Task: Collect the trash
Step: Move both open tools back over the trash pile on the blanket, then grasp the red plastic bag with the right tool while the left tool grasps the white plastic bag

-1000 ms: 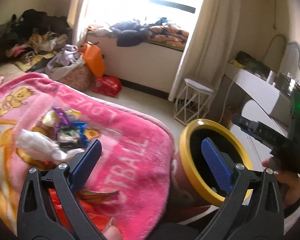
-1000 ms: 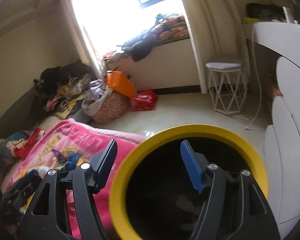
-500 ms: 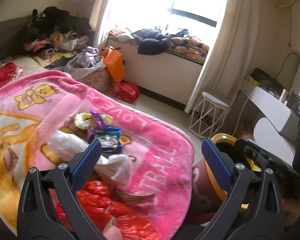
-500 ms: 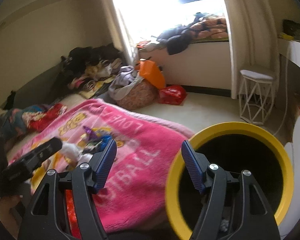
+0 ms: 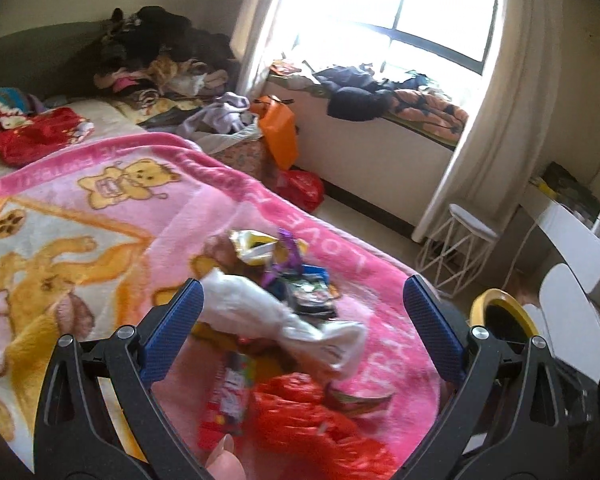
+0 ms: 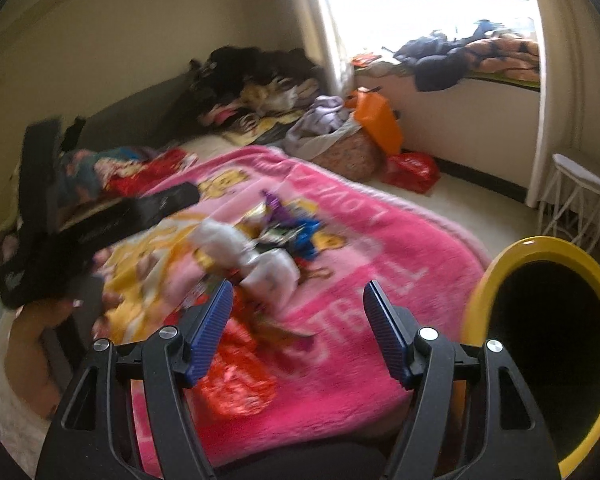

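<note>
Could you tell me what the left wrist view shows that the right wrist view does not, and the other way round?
Only the left wrist view shows the white desk at the right. Only the right wrist view shows the left gripper's black body from outside, and the yellow-rimmed bin large and close. Both show the pink blanket, the trash pile, the white stool, and open jaws.

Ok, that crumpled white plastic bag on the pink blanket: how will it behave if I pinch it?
The white plastic bag looks thin and crumpled, so it is probably floppy and very light. It will likely sag and trail from the open left hand-held gripper. Wrappers touching it might drag along.
</note>
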### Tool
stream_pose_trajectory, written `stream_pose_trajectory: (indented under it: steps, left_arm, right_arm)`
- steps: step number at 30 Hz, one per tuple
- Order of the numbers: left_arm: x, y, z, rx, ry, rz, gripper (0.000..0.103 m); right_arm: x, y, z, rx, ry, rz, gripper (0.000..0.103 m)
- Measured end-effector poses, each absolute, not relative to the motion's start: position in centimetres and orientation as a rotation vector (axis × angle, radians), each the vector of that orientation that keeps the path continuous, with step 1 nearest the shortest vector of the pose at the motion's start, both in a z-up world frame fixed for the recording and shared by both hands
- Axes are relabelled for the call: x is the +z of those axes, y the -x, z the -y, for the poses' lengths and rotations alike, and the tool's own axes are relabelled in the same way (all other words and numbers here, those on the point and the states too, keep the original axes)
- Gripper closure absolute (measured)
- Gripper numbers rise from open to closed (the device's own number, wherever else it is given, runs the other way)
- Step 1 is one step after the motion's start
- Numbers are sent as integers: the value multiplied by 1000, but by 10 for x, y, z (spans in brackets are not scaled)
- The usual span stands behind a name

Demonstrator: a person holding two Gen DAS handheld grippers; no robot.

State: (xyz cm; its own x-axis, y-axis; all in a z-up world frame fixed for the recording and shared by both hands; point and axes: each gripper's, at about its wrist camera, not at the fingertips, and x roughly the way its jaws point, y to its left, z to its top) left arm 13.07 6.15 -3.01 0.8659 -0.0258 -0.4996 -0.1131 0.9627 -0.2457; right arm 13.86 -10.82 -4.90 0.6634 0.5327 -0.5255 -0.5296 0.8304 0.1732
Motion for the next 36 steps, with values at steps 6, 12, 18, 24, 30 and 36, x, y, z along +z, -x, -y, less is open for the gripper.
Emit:
stream_pose_trajectory:
  steps: [6, 12, 18, 24, 30, 36]
  left_arm:
    - [-42, -135, -85, 92, 290, -552, 11]
    - [-60, -144, -108, 100, 337, -599, 11]
    - [-83, -164, -130, 87, 432, -659, 11]
    - [-98, -181, -140, 32, 524, -691, 11]
    - [-105, -191, -139, 7, 568, -722, 51]
    - [-96, -182, -130, -6, 541, -699, 75]
  right_arm:
    - [-62, -125, 73, 667, 69, -638, 35]
    - [-81, -119, 44, 705, 147, -696, 32]
    - [-95, -120, 21, 703, 243, -778, 30]
    - [-113, -130, 4, 692, 304, -863, 30]
    - [-127, -139, 3, 686, 299, -948, 70]
    - [-123, -139, 15, 702, 217, -936, 81]
